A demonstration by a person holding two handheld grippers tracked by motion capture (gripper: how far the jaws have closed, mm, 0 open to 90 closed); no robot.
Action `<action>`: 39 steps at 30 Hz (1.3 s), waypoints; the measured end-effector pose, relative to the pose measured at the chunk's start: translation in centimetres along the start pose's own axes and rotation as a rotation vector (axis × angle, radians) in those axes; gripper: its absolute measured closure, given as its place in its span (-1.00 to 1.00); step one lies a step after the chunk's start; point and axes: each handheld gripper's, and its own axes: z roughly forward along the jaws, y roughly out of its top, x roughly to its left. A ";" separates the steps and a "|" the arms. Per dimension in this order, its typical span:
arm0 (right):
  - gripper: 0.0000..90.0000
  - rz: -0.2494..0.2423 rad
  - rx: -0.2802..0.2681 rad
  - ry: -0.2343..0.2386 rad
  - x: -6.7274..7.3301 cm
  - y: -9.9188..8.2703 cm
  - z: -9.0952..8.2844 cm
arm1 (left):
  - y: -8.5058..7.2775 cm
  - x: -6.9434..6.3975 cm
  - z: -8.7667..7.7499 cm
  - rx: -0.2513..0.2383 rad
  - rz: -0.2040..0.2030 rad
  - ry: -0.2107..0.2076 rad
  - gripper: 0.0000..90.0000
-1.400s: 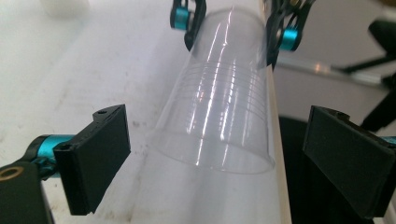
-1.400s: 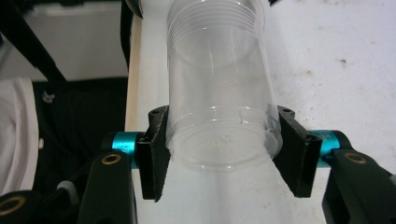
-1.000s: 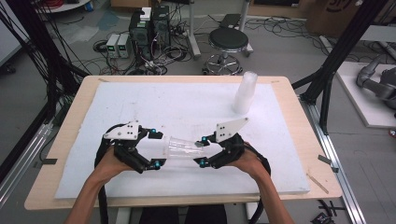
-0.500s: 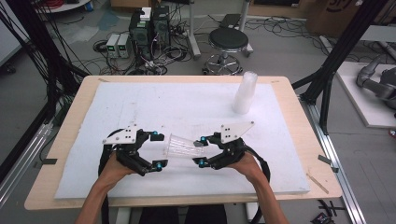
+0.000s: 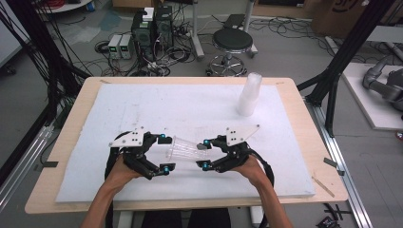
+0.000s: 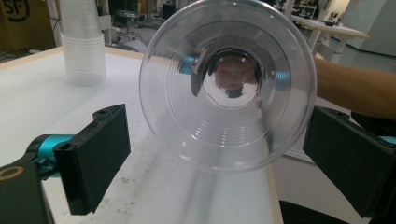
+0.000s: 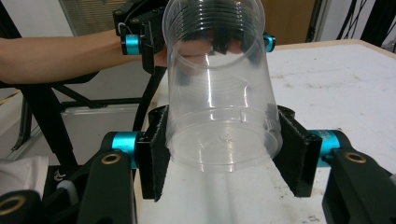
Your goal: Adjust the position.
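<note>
High view: I have a clear plastic cup (image 5: 185, 149) lying on its side above the white board (image 5: 142, 109), hanging between my two grippers near the front of the table (image 5: 313, 156). My right gripper (image 5: 205, 154) is clamped on the narrow bottom end of the cup, while my left gripper (image 5: 165, 153) sits at the wide mouth end with its jaws spread to either side of the rim.

Right gripper view: both black pads press against the cup's (image 7: 219, 88) base from either side, and the cup stretches away toward the left gripper (image 7: 196, 44) and the person's forearm beyond it.

Left gripper view: I look straight into the cup's (image 6: 227, 84) open mouth; the two pads stand apart, one to each side of the rim, with a gap visible on the left side. On the right side the pad sits just beside the rim, and I cannot tell whether it touches.

A stack of clear cups (image 5: 249, 94) stands upright at the far right part of the board, well apart from both grippers, and appears again in the left gripper view (image 6: 82, 42) at the upper left.
</note>
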 end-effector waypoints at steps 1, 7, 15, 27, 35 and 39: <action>-0.05 -0.004 0.005 0.003 0.0 0.0 0.0 | 0.0 0.0 0.2 -0.004 0.000 -0.003 -0.83; -0.05 -0.005 -0.001 0.005 0.0 0.0 0.0 | 0.1 -0.1 0.9 -0.020 0.006 -0.011 -0.82; -0.05 -0.005 -0.011 0.014 0.0 0.0 0.0 | 0.2 0.0 1.7 -0.039 -0.001 -0.021 -0.82; -0.05 -0.010 -0.027 0.036 0.1 0.0 0.2 | 0.2 -0.1 2.2 -0.054 -0.004 -0.050 -0.71; -0.05 -0.004 -0.025 0.050 0.1 0.0 0.4 | 0.2 -0.1 2.5 -0.036 -0.005 -0.064 -0.67; -0.05 -0.006 -0.022 0.053 0.1 -0.1 0.5 | 0.2 -0.2 2.4 -0.048 0.005 -0.084 -0.49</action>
